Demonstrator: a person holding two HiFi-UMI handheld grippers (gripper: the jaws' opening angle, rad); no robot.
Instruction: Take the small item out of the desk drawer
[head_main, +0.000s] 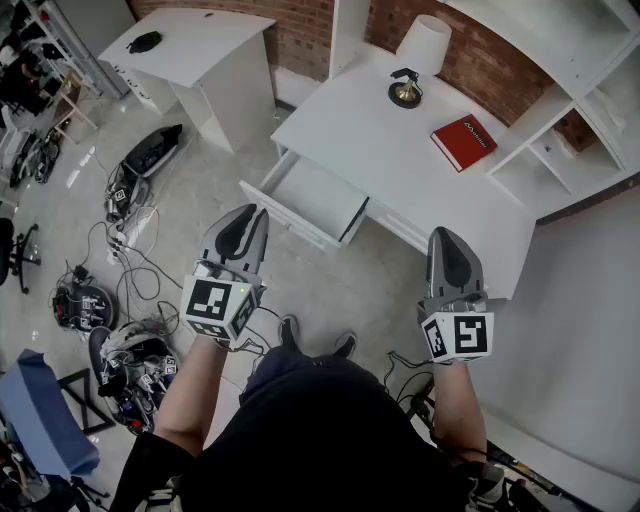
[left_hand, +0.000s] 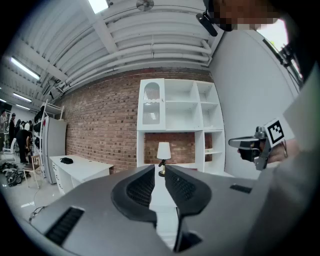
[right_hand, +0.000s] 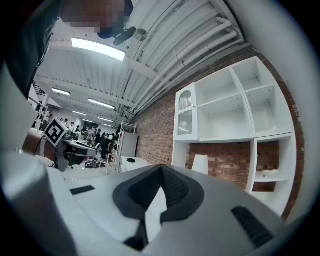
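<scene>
The white desk (head_main: 400, 165) stands ahead of me against a brick wall, and its drawer (head_main: 312, 197) is pulled out toward me. The drawer's inside looks plain white; I can make out no small item in it. My left gripper (head_main: 258, 213) hovers just in front of the drawer's near left corner, apart from it. Its jaws (left_hand: 160, 170) are closed to a thin slit with nothing between them. My right gripper (head_main: 443, 233) is held level by the desk's front right edge, its jaws (right_hand: 161, 167) shut and empty.
A red book (head_main: 463, 142) and a white-shaded lamp (head_main: 420, 48) sit on the desk. A white shelf unit (head_main: 570, 110) rises at its right. A second white desk (head_main: 200, 45) stands at the back left. Cables and devices (head_main: 130, 200) litter the floor on the left.
</scene>
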